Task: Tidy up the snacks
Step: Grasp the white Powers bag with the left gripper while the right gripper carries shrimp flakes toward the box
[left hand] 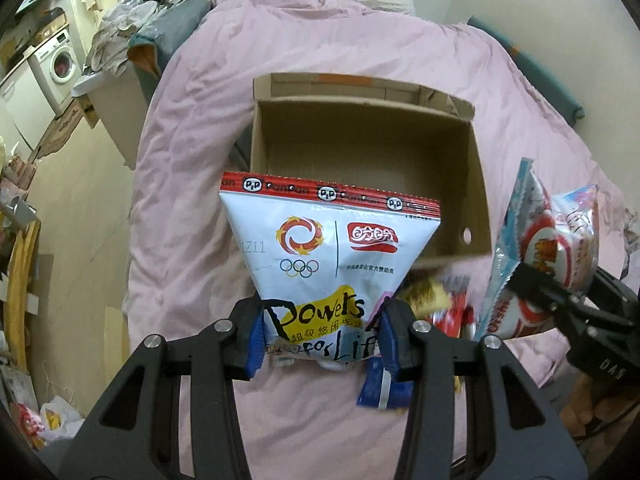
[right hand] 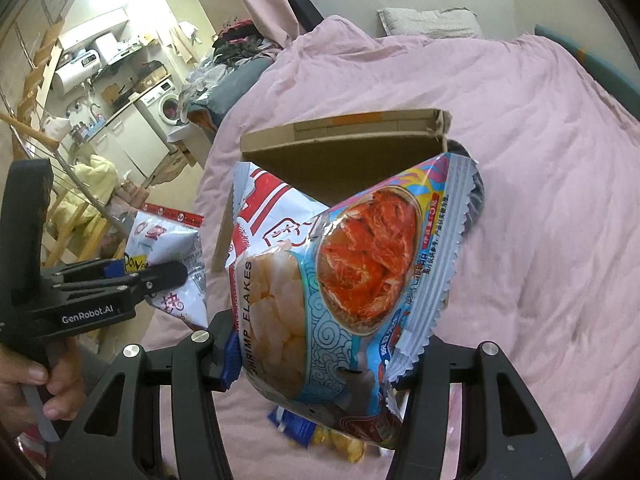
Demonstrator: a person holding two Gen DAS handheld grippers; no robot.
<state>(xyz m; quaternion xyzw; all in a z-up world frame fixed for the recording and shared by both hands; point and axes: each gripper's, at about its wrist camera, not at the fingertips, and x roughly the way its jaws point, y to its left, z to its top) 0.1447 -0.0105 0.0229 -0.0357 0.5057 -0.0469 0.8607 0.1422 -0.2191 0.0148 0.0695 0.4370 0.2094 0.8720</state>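
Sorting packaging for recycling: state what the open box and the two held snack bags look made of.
Cardboard box: brown corrugated card, matte, raw cut edges. White snack bag: glossy printed plastic film, likely, with a crimped top seal. Shrimp flakes bag: shiny crinkled film with a zigzag-cut edge.

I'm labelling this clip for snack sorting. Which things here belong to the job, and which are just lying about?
Job:
white Powers bag in left claw
shrimp flakes bag in right claw
cardboard box
loose snack packets

Lying about:
clothes pile
washing machine
pillow
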